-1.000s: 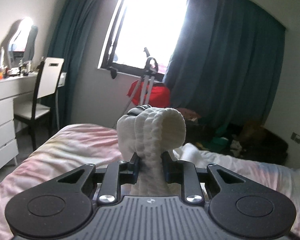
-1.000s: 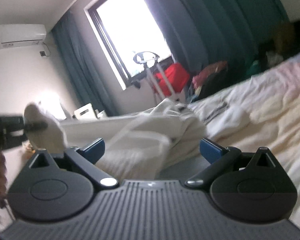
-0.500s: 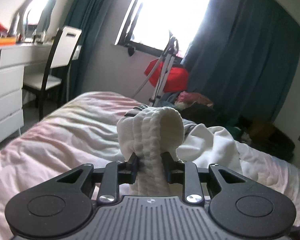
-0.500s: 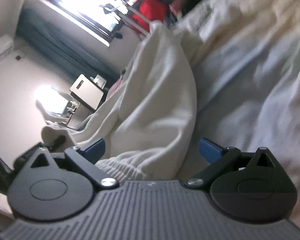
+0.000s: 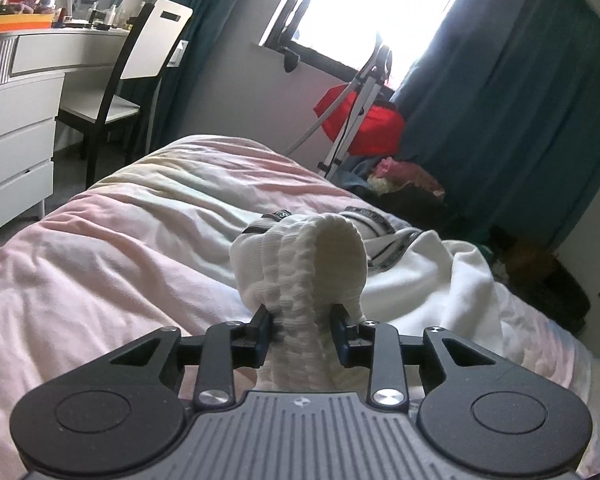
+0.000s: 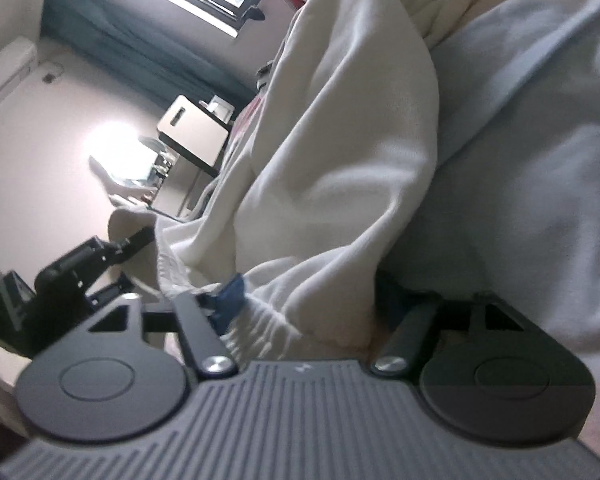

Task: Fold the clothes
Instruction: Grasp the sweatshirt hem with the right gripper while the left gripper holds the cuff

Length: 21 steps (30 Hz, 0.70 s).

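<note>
garment (image 5: 440, 264) on bed (image 5: 120, 240), chair (image 5: 140, 52) behind

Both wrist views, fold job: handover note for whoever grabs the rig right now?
Left hand-held gripper: shut on the ribbed hem of the white garment, held above the bed.
Right hand-held gripper: white garment lies between its fingers; the view is blurred, so grip unclear.
The rest of the garment lies bunched on the bed toward the window.
Done: one edge picked up. Left: confirm the right grip, spread the garment flat, fold.
</note>
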{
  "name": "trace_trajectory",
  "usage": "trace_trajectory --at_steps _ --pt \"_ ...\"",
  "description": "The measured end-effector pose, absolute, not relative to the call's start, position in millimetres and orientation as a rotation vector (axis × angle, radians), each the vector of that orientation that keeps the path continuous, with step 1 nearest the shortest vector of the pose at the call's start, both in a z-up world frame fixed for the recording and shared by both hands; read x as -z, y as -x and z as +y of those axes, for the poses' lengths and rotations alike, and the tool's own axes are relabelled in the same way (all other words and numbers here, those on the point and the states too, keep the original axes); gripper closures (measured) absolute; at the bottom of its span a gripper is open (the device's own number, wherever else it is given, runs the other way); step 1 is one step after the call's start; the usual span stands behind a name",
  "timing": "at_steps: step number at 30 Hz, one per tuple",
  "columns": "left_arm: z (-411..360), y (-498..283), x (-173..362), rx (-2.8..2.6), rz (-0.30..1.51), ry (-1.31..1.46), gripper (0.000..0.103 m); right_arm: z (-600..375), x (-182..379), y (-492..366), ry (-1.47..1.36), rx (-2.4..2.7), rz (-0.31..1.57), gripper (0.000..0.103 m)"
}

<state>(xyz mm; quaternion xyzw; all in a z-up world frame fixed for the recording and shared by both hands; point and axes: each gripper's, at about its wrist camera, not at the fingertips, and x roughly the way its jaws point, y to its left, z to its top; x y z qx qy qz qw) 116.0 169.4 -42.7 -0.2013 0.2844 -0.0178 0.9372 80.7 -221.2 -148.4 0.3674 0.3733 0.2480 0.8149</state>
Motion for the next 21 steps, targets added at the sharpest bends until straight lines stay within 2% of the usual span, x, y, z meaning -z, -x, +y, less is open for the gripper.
trace_trajectory --at_steps 1,2,6,12,14,17,21 --pt "168.4 -117.5 44.3 0.031 0.589 0.409 0.066 -220.7 146.8 -79.7 -0.769 -0.522 0.797 0.051" --pt "167.7 -118.2 46.0 0.023 0.597 0.407 0.066 -221.2 144.0 -78.7 -0.760 -0.513 0.796 0.064" --pt "170.4 -119.8 52.0 0.023 0.633 0.453 0.062 -228.8 133.1 -73.1 -0.780 -0.496 0.773 0.083" --pt "183.2 -118.8 59.8 0.042 0.704 0.548 0.040 -233.9 95.2 -50.4 -0.718 -0.518 0.672 0.089" --pt "187.3 -115.9 58.8 0.041 0.714 0.566 0.028 -232.0 88.0 -43.7 -0.666 -0.506 0.661 0.089" --pt "192.4 -108.6 52.7 0.061 0.705 0.576 0.022 -228.0 86.1 -37.5 -0.578 -0.466 0.679 0.090" --pt "193.5 -101.5 47.7 0.075 0.704 0.595 0.016 -228.4 104.1 -46.8 -0.594 -0.427 0.754 0.090"
